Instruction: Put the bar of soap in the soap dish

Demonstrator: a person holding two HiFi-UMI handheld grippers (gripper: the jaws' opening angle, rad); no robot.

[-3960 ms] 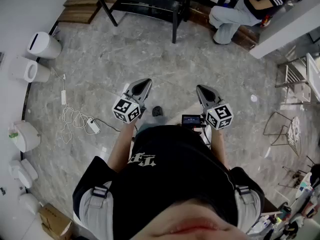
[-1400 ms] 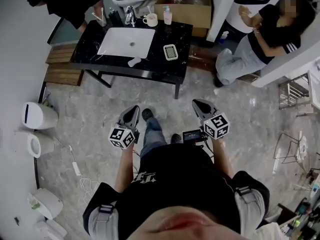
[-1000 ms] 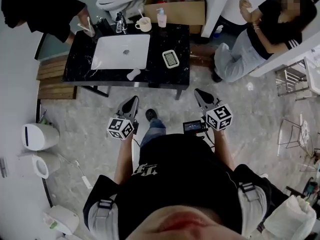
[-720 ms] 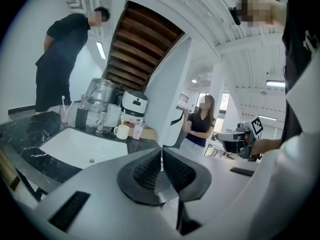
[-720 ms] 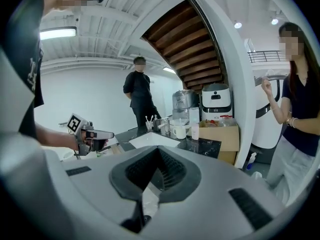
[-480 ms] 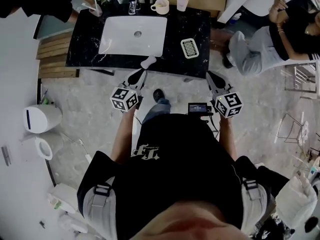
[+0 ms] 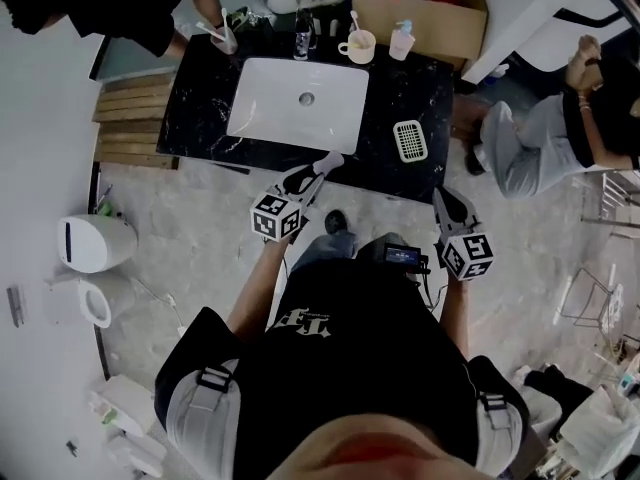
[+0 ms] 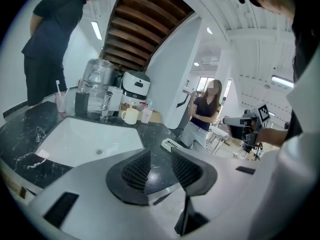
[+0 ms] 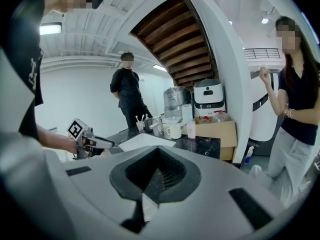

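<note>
A pale bar of soap (image 7: 330,158) lies on the black marble counter (image 7: 200,118) near its front edge, just below the white sink (image 7: 298,104). The white slotted soap dish (image 7: 409,140) sits empty to the right of the sink; the left gripper view also shows this soap dish (image 8: 170,144). My left gripper (image 7: 318,171) has its tips right at the soap's near end. Its jaws are opening, and in its own view the left gripper (image 8: 159,156) has only counter between them. My right gripper (image 7: 443,200), shut and empty, hangs in front of the counter below the dish.
At the counter's back stand a faucet (image 7: 303,33), a mug (image 7: 360,46), a pump bottle (image 7: 402,40) and a toothbrush cup (image 7: 228,38). A cardboard box (image 7: 420,8) sits behind. One person stands at the far left corner; another crouches at the right. White bins (image 7: 95,243) stand on the floor.
I have walked up to the counter. Both grippers came forward, the left one reaching the soap at the front edge, and its jaws now stand apart.
</note>
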